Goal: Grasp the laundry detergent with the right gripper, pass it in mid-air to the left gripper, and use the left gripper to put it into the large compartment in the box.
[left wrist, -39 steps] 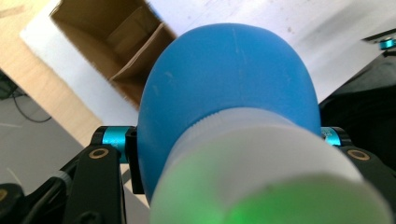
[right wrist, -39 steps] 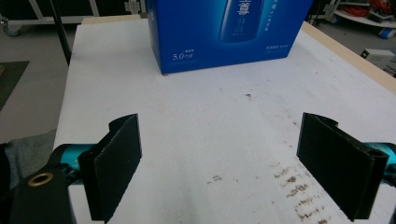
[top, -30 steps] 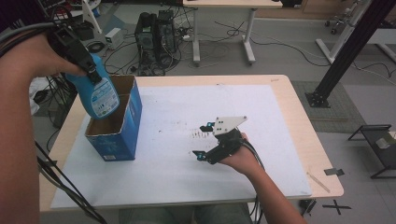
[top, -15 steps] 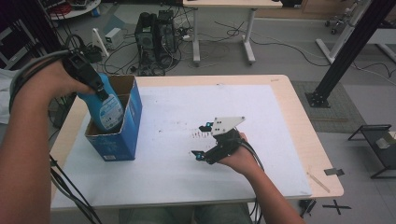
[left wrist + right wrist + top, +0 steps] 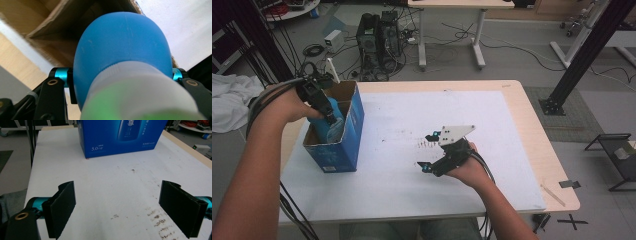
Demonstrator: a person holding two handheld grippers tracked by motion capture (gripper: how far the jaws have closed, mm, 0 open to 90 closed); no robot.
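Left tool [image 5: 323, 106] closed on a blue bottle [image 5: 328, 122], one jaw on each side of its rounded body; bottle hangs below the tool, partly down inside the open top of the blue carton [image 5: 343, 145]; from the left gripper view the bottle [image 5: 122, 50] swells just ahead of the jaws, its pale band or cap nearest the camera and blurred, brown inner cardboard of the carton [image 5: 57, 27] beyond and around it; whether the bottle touches the carton floor I cannot tell.

Left hand [image 5: 287, 102] grips the tool from the outer side, above the carton's rim; dark cables trail back along the forearm.

Right tool [image 5: 428, 150] open, jaws set wide apart with nothing between them; it sits low over the white sheet [image 5: 492, 130] covering the worktop [image 5: 539, 145], well apart from the carton, jaws pointing toward it; grey three-cornered plate on top; right hand [image 5: 464, 167] behind it.

In the right gripper view the carton [image 5: 120, 137] stands upright ahead of the jaws, printed face toward the tool, white lettering too small to read; brownish smudges [image 5: 160, 222] on the sheet just ahead of one jaw.
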